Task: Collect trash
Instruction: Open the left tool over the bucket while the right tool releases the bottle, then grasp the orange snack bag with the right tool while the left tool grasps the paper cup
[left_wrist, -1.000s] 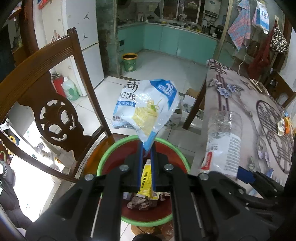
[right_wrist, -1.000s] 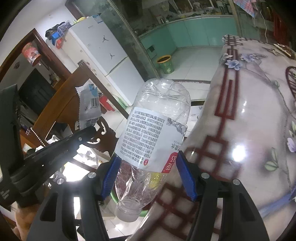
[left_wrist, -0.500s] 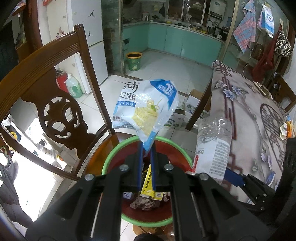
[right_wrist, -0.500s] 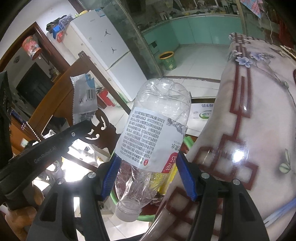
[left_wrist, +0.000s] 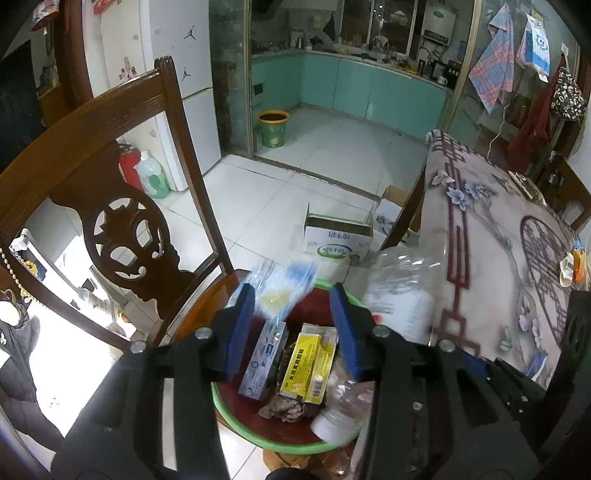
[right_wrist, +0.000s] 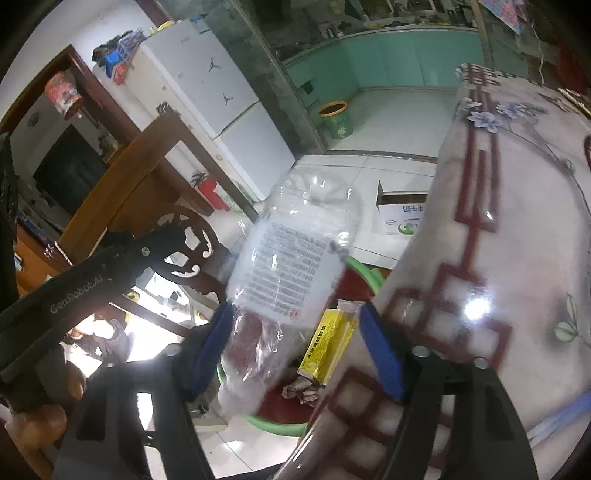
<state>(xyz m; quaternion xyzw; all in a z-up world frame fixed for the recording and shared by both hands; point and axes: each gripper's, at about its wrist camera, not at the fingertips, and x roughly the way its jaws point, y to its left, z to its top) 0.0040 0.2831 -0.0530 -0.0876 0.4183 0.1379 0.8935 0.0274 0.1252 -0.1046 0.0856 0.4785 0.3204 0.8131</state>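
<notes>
A green-rimmed red basin (left_wrist: 295, 445) sits on a wooden chair below both grippers and holds a yellow box (left_wrist: 303, 369), a blue-white box (left_wrist: 264, 360) and crumpled paper. My left gripper (left_wrist: 293, 328) is open over it; the blue-white snack wrapper (left_wrist: 282, 291) is blurred, falling between the jaws. My right gripper (right_wrist: 295, 350) is open; the clear plastic bottle (right_wrist: 291, 266) is blurred, dropping cap-down toward the basin (right_wrist: 284, 422). The bottle also shows in the left wrist view (left_wrist: 399, 310).
A carved wooden chair back (left_wrist: 110, 206) rises at the left. A table with a flowered cloth (left_wrist: 491, 258) stands close on the right. An open cardboard box (left_wrist: 336, 236) and a green bucket (left_wrist: 273, 127) stand on the tiled floor.
Both grippers have opened. The wrapper has left the left jaws and falls toward the basin. The bottle has slipped loose from the right jaws and drops over the basin.
</notes>
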